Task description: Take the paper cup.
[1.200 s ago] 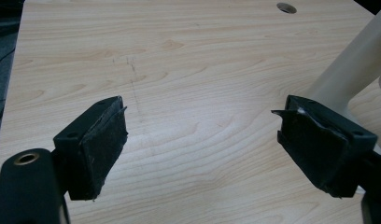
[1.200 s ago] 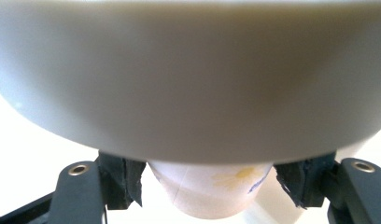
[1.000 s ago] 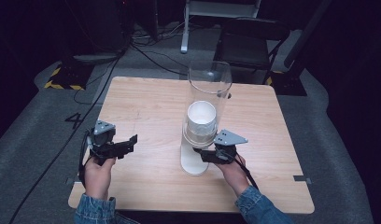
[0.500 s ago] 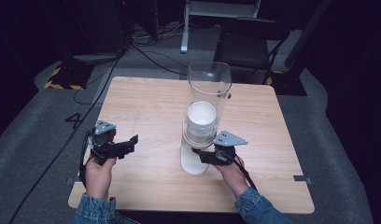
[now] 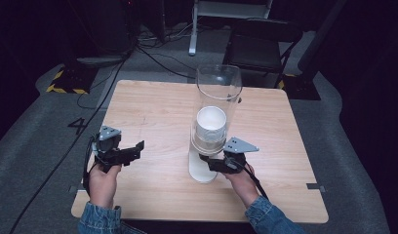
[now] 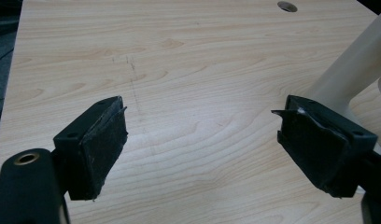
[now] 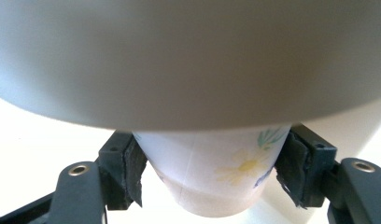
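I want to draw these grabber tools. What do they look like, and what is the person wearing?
Each gripper, left and right, is black with two chunky padded jaws, a grey three-cornered plate on top and a trailing black cable. The person wears blue denim sleeves.

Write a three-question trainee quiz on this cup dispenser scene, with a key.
1. True or false: the right gripper is shut on the flower-printed white paper cup.
2. How do the left gripper's jaws stand? A open, nothing between; B shut on a cup; C shut on a cable.
3. What stands on the pale wooden table, holding the cup stack? The tall clear plastic ____.

Key: 1 true; 2 A; 3 tube.
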